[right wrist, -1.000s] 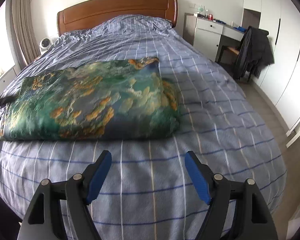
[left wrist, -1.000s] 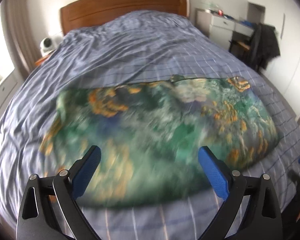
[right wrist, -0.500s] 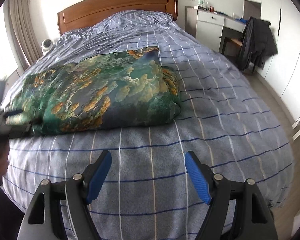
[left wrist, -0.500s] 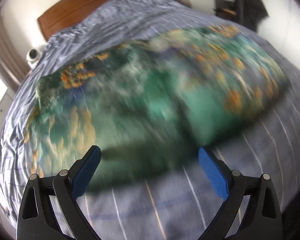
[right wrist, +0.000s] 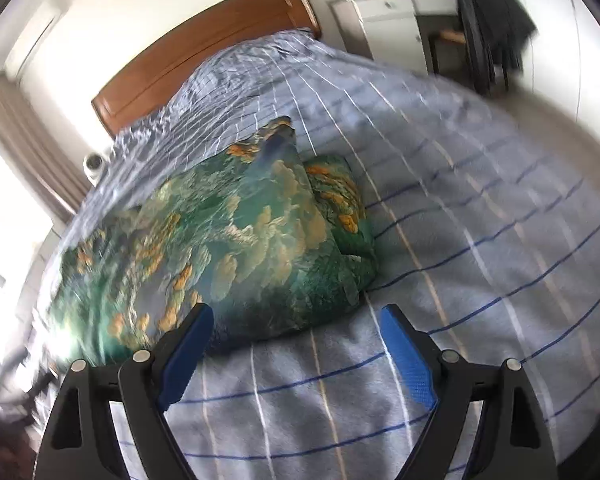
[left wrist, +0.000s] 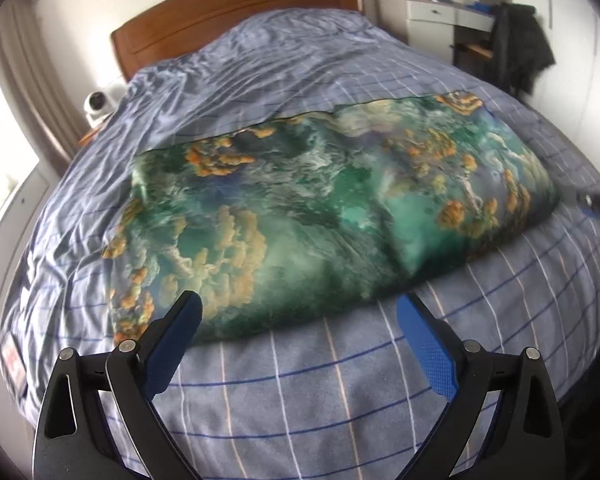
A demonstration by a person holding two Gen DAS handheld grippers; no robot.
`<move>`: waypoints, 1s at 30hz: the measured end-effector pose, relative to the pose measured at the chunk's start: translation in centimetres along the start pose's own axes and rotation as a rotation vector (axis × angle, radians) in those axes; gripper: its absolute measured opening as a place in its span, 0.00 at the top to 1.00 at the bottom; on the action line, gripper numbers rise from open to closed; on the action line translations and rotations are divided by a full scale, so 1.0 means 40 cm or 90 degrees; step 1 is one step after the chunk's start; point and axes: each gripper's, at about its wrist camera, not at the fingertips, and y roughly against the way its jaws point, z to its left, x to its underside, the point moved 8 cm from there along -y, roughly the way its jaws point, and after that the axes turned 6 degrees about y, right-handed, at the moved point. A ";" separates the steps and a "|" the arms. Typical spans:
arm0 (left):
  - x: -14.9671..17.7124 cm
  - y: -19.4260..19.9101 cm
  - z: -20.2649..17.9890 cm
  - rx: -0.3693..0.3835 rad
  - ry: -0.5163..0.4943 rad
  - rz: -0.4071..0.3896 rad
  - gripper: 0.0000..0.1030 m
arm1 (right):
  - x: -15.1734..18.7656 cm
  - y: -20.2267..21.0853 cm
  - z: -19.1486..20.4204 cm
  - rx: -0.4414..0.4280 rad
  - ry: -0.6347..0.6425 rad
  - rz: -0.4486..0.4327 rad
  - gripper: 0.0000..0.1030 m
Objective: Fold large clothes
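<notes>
Green cloud-print garment (left wrist: 320, 216) lies just ahead of both tongs, long axis crosswise. Left gripper (left wrist: 297, 320) gapes empty at its near edge; right gripper (right wrist: 295, 320), jaws opening and empty, faces the right-hand end.

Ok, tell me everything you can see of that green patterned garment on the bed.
The green patterned garment lies folded into a broad, puffy oblong across the striped bedspread, long side running across the bed. Its smooth, slightly shiny fabric is printed in greens, teal and dark blue with orange and cream cloud-like patches. At its right end an under layer pokes out from beneath the top layer. It rests only on the bedspread; neither tool touches it.
</notes>
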 end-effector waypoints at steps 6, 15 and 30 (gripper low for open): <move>0.012 -0.002 0.008 -0.015 0.008 0.004 0.05 | 0.041 0.016 0.006 0.020 0.041 0.022 0.15; 0.006 0.022 0.016 -0.032 0.004 -0.010 0.05 | 0.075 0.023 0.006 0.022 0.036 0.036 0.15; 0.009 0.016 0.033 -0.051 0.014 -0.005 0.05 | 0.075 0.018 0.005 0.011 0.020 0.038 0.15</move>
